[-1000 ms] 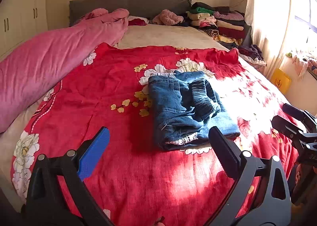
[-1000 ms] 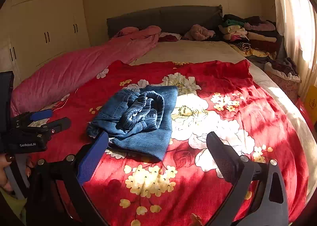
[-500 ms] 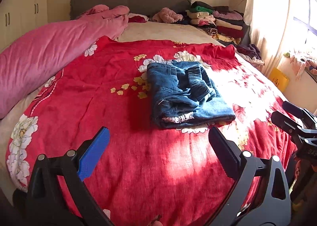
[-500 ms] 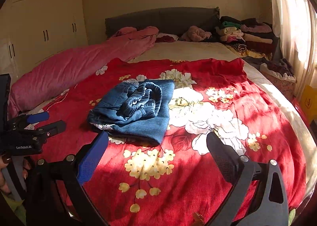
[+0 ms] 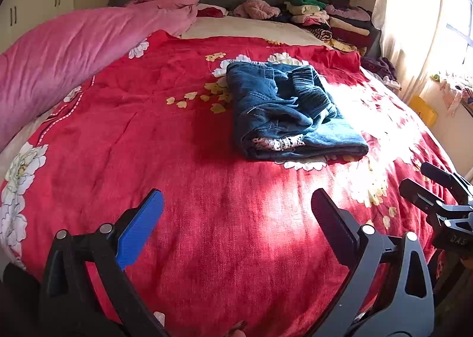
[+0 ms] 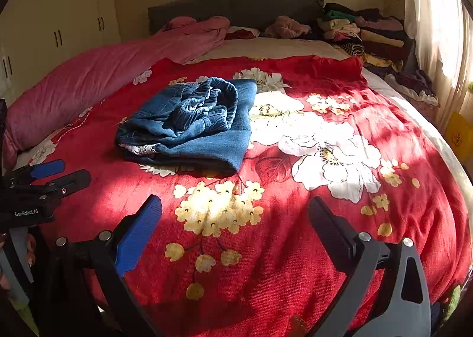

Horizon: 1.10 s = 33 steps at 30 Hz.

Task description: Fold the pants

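Lying folded in a bundle mid-bed on red floral blanket (image 5: 183, 189): pants (image 5: 289, 112). Hovering well apart at near edge, left gripper (image 5: 236, 219) and right gripper (image 6: 235, 219), fingers spread wide, gripping nothing; fold probably finished.

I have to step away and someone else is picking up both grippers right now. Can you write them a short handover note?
Left gripper: open, empty, above the near part of the red floral blanket.
Right gripper: open, empty, also short of the pants.
Blue jeans: lie on the blanket in a folded bundle, touched by neither gripper; the elastic waistband sits bunched on top.
Done: the main folds appear made.
Left: perhaps flatten the bunched top, if a neater fold is wanted.
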### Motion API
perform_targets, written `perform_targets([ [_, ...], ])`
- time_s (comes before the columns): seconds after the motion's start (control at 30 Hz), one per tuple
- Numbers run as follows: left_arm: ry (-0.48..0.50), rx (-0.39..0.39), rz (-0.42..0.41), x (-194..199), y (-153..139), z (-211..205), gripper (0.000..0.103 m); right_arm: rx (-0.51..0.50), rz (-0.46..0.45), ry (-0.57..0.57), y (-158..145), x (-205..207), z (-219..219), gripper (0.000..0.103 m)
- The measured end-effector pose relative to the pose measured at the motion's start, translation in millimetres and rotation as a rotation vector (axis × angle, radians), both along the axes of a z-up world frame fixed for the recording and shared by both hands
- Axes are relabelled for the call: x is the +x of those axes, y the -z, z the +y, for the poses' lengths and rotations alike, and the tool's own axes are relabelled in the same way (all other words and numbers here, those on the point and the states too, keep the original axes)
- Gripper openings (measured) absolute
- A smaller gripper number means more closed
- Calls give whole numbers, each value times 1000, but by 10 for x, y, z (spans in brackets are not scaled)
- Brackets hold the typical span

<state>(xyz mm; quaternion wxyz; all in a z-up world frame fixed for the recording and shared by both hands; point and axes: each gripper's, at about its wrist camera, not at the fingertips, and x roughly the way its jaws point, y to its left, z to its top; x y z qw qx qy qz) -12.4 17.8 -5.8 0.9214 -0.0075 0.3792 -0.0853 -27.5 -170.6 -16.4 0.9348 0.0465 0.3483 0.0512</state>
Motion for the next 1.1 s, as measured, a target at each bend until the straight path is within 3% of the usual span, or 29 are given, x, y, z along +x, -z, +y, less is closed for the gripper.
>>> perform_targets([
  [1.1, -22, 12, 17, 12, -9, 24, 94, -19, -3, -2, -3, 5, 20, 99],
])
